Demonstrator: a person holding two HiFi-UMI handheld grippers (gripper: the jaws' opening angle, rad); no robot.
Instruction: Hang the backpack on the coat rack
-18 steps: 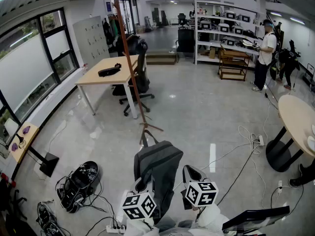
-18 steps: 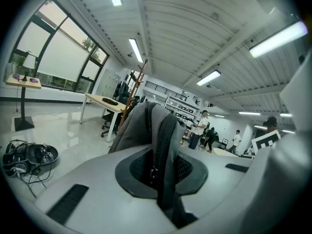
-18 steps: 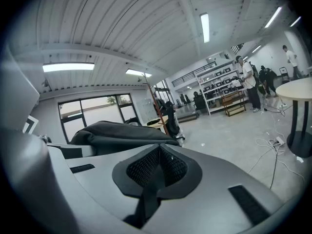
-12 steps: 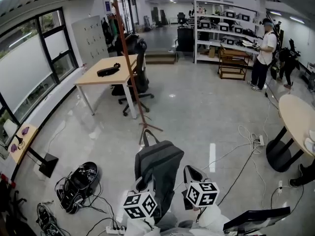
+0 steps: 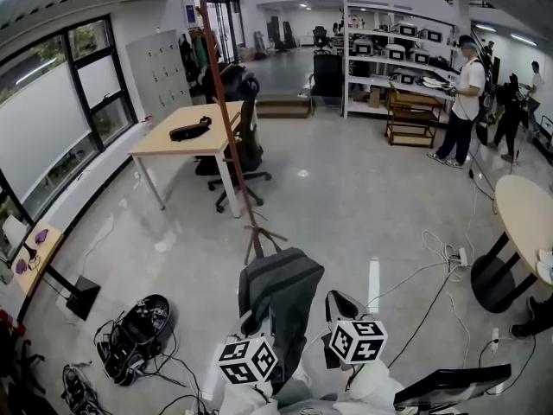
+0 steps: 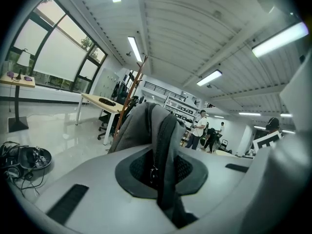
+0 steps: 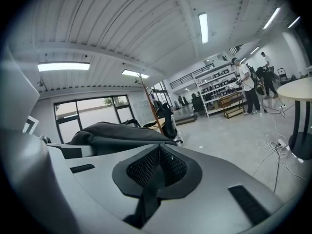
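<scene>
Carrying step: left gripper (image 6: pixel 161 175) and right gripper (image 7: pixel 157 172) pinch the grey fabric backpack (image 5: pixel 278 292) by its straps (image 6: pixel 164 135); we must reach the reddish wooden coat rack (image 5: pixel 227 115) ahead, then lift.

An open-plan lab workspace — metal shelving (image 5: pixel 397 46) stacked with equipment, a wooden desk (image 5: pixel 164 147), office chair (image 5: pixel 249 137), cables (image 5: pixel 429 271) strewn over polished floor (image 5: pixel 346 188).

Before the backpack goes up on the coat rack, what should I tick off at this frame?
1. left gripper shut on a strap of the backpack: ok.
2. right gripper shut on another strap: ok.
3. backpack carried between both grippers: ok.
4. coat rack standing ahead, apart from the backpack: ok.
5. Room at the rack's top for a strap: cannot tell, too small at the picture's edge.
</scene>
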